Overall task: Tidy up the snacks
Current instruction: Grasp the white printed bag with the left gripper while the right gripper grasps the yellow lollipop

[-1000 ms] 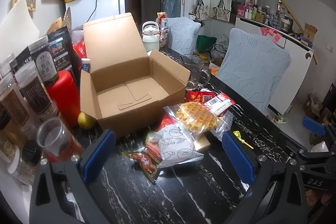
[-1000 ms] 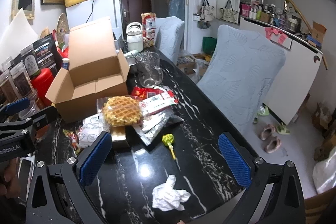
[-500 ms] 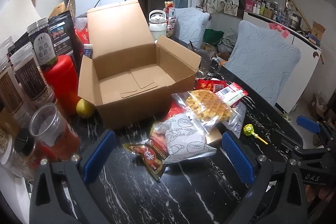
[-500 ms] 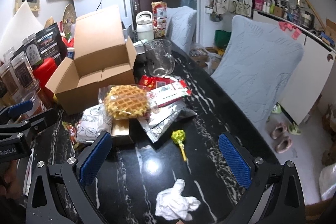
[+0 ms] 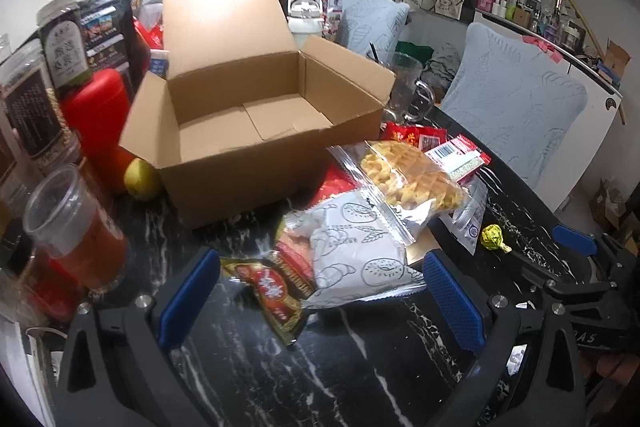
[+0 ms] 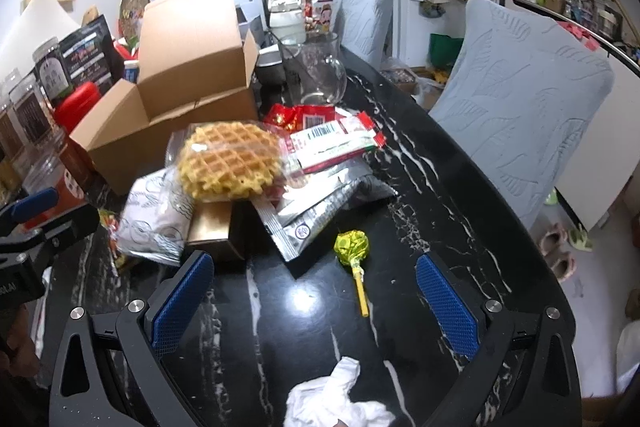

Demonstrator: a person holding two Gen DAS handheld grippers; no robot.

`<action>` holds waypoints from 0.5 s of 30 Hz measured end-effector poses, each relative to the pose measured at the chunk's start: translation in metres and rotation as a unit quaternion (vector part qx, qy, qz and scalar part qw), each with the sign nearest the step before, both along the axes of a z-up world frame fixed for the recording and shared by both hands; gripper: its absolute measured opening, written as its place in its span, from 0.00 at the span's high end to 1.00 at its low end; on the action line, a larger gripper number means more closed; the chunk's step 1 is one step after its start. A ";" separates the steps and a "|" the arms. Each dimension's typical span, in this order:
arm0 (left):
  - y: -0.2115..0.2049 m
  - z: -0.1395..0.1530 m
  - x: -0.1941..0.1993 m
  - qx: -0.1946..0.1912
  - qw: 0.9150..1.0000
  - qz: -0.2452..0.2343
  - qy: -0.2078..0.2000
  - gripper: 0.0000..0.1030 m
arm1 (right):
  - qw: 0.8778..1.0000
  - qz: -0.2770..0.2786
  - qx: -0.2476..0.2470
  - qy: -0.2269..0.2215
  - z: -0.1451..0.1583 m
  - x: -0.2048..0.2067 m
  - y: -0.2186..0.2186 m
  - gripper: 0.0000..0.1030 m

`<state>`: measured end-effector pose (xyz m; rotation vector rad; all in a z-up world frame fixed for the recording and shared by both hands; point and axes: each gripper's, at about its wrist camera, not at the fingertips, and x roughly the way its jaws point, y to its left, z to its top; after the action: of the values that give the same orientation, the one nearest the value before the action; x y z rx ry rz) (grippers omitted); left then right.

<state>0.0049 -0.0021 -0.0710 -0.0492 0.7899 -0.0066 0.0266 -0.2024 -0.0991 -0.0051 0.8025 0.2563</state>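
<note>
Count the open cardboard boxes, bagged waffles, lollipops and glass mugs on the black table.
open brown cardboard box: 1
clear bag of golden waffles: 1
yellow-green wrapped lollipop: 1
clear glass mug: 1
Total: 4

Both grippers have advanced toward the snack pile: left gripper [image 5: 316, 301] now reaches the white pouch [image 5: 360, 259]; right gripper [image 6: 314, 301] nears the lollipop [image 6: 352, 247].

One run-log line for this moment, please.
left tongs: open, empty | right tongs: open, empty | brown cardboard box: open, empty | bagged waffle: atop snack pile
</note>
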 end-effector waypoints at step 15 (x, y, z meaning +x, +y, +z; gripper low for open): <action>-0.032 -0.038 0.049 0.017 0.997 -0.024 0.070 0.00 | 0.999 -0.019 0.013 0.024 -0.024 0.029 -0.026 0.00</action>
<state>0.0540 -0.0345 -0.1087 0.0008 0.9313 -0.0356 0.0554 -0.2280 -0.1236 0.0395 0.8458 0.2321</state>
